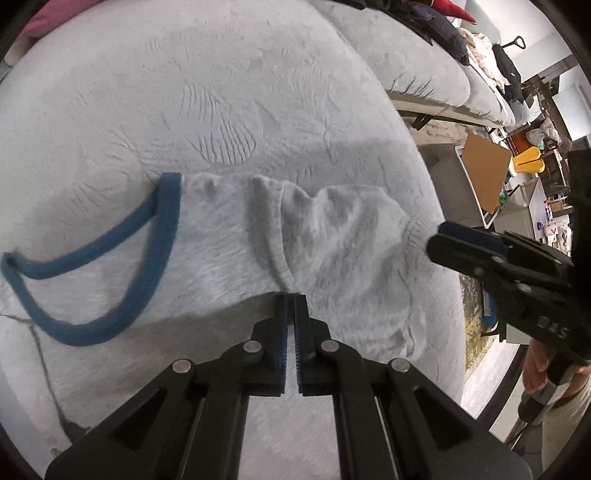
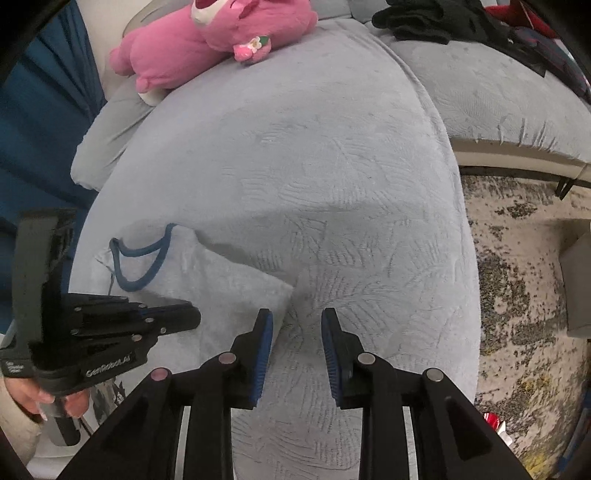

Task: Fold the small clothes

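A wide grey plush cushion (image 1: 229, 92) fills nearly everything under me, its pile brushed into feathery streaks, and its far edges bend away out of sight. On it lies the small white garment (image 1: 229, 240), fuzzy, with a blue-trimmed neckline (image 1: 155, 258) toward my left; its right half is bunched into ridges, and the near hem lifts off the cushion where I hold it. Beyond the cushion a speckled rug (image 2: 517, 295) shows, and a pink plush toy (image 2: 207, 40) sits at the back, its top cut off by the frame. Dark clothes (image 2: 424, 18) lie heaped on the next cushion, too far and too dim to tell apart.

My left gripper (image 1: 293, 299) is clenched on the garment's near edge, the blue pads pressed together with a crease of cloth running into them; how much cloth is caught between them I cannot see. My right gripper (image 2: 297, 325) hangs with its pads parted and nothing between them, just beside the garment's corner, over bare cushion. Only a few fingertips (image 2: 40, 397) of the hand on the left handle show.
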The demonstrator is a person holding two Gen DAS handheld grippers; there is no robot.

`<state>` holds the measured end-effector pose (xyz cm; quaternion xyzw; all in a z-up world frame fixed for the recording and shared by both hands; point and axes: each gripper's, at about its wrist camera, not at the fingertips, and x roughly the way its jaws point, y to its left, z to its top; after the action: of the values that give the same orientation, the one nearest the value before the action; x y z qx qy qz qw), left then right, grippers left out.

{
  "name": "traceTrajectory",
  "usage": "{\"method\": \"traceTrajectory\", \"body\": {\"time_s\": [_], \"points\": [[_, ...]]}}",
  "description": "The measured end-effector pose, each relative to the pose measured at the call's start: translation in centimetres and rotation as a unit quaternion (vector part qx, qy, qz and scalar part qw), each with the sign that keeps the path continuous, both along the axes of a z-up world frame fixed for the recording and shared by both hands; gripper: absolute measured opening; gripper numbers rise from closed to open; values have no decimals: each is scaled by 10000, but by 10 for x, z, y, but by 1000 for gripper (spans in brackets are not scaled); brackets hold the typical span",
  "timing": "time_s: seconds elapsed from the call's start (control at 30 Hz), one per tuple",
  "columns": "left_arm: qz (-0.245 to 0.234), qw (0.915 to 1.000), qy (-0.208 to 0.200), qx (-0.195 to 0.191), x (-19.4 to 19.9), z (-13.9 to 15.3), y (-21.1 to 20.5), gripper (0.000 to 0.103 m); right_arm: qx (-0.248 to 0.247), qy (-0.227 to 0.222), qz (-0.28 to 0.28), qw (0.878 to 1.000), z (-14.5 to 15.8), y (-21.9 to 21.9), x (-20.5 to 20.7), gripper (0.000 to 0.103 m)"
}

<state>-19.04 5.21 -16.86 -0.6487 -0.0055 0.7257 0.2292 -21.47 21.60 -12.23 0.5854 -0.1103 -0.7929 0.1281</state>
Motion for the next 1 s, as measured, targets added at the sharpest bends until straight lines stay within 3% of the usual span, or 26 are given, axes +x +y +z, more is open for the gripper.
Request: {"method": "traceTrajectory", "body": {"time_s": [0.3, 0.7, 0.77, 0.8, 1.0], "points": [[24, 9999, -136, 82, -6, -7, -5, 2, 89, 141, 549, 9984, -5, -12, -12, 25], [-117, 9998, -159, 57, 1, -1, -24, 2, -13, -171, 826, 9964, -27, -32, -33, 25], [-128, 9998, -149, 38, 2, 0, -23, 2, -114, -250, 741, 9969, -28, -31, -36, 16], [-135, 9998, -145, 33, 2, 0, -23, 2, -179, -307, 714, 9968, -30, -30, -37, 4], [-127, 9998, -153, 11, 0, -2, -18, 2, -162, -151, 342, 9992, -6, -18, -26, 3]]}}
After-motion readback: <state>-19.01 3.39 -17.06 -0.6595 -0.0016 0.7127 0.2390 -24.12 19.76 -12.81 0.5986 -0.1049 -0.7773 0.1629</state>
